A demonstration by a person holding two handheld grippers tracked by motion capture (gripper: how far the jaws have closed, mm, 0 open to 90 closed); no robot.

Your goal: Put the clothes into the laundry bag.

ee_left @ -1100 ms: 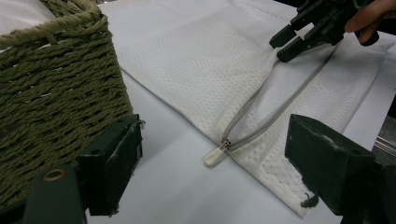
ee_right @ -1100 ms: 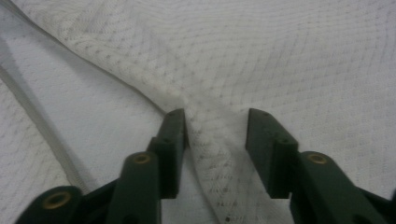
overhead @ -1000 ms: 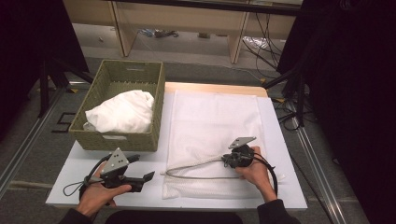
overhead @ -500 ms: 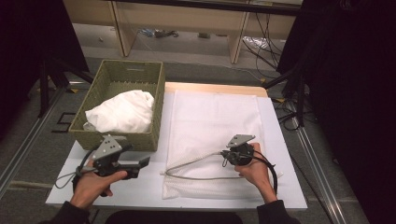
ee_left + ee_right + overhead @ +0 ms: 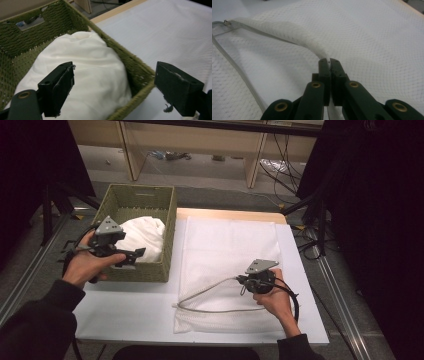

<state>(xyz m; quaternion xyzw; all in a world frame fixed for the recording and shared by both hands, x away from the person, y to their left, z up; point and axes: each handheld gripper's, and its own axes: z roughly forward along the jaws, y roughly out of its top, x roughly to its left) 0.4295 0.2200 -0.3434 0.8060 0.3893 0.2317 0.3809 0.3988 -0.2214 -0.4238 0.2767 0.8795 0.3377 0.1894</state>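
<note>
A dim room with low shelves and loose cables along the top of the frame surrounds a white desk (image 5: 130, 315) in the lower middle of the high view. A white mesh laundry bag (image 5: 230, 250) lies flat at its centre, and a green woven basket (image 5: 167, 227) holding a bundled white cloth (image 5: 145, 232) sits in the left half of the frame. The right gripper (image 5: 243, 280), lower right of centre, has its fingers pinched tight on the bag's corded rim (image 5: 312, 46), lifting one lip so the mouth gapes toward the lower left. The left gripper (image 5: 137, 254), at the basket's near wall, has just been spreading its fingers (image 5: 60, 87); they stand wide with nothing between them, above the cloth. The likely trouble is the grab: fingers closing on a thin top fold would drag the bundle apart, or catch the basket's wall. The raised rim may sag, though how firm that pinch is I cannot judge, and a slack mouth would snag the cloth.
</note>
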